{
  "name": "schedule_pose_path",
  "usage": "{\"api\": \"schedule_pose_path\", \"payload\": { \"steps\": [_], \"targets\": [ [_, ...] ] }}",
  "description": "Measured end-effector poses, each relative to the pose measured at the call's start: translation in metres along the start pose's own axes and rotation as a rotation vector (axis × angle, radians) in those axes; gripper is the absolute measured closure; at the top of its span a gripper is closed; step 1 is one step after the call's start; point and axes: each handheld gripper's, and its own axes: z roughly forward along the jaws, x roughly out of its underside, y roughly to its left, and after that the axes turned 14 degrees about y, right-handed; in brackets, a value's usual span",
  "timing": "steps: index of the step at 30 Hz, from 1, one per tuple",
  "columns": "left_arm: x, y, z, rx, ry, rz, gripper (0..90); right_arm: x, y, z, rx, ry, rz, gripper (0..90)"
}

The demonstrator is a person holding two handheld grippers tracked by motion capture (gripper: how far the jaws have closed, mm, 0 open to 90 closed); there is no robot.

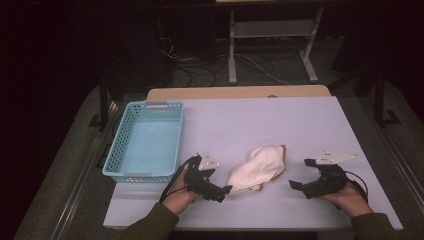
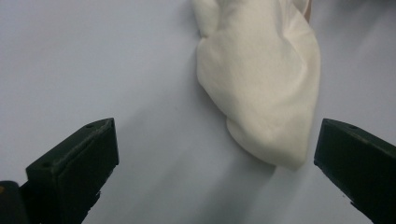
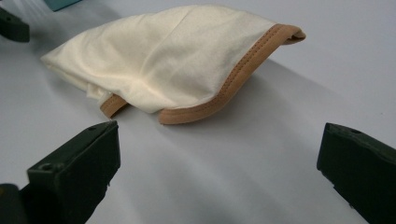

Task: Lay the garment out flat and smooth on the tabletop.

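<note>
A cream cloth (image 1: 257, 168) with a tan stitched hem lies bunched on the white table, near its front middle. My left gripper (image 1: 218, 182) sits just left of the cloth, jaws wide open, one jaw tip close to the cloth's near-left end. In the left gripper view the cloth (image 2: 261, 79) lies ahead between the jaws, untouched. My right gripper (image 1: 303, 173) rests to the right of the cloth, open, with a gap of bare table between. In the right gripper view the cloth (image 3: 173, 65) shows its tan hem (image 3: 233, 79) facing the jaws.
A light blue plastic basket (image 1: 116, 155) stands empty at the table's left side. The table's (image 1: 260, 120) far half is bare white surface. Beyond it are a dark floor, cables and a metal stand (image 1: 272, 35).
</note>
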Motion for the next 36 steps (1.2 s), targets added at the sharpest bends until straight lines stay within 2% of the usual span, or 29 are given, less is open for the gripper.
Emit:
{"api": "schedule_pose_path", "payload": {
  "steps": [5, 9, 15, 17, 23, 30, 36],
  "targets": [
    [0.009, -0.002, -0.001, 0.009, -0.003, -0.014, 0.0, 0.001, 0.0, -0.001, -0.001, 0.005, 0.004, 0.0],
    [0.014, -0.002, -0.003, 0.007, 0.007, -0.007, 0.0, 0.001, 0.001, -0.001, -0.017, 0.024, 0.006, 0.0],
    [0.012, -0.002, 0.001, -0.001, 0.016, 0.009, 0.0, -0.001, 0.004, 0.001, -0.037, 0.056, 0.021, 0.0],
    [0.011, -0.002, 0.001, -0.001, 0.018, 0.027, 0.0, -0.001, 0.005, 0.002, -0.04, 0.068, 0.018, 0.0],
    [0.01, 0.001, 0.001, 0.007, 0.013, 0.021, 0.0, -0.001, 0.005, 0.004, -0.032, 0.089, 0.029, 0.1],
    [0.009, 0.001, 0.001, 0.012, 0.019, 0.027, 0.0, -0.001, 0.005, 0.006, -0.029, 0.09, 0.019, 4.5],
    [0.009, 0.001, 0.001, 0.016, 0.017, 0.024, 0.0, -0.002, 0.004, 0.006, -0.035, 0.083, 0.028, 13.9]
  ]
}}
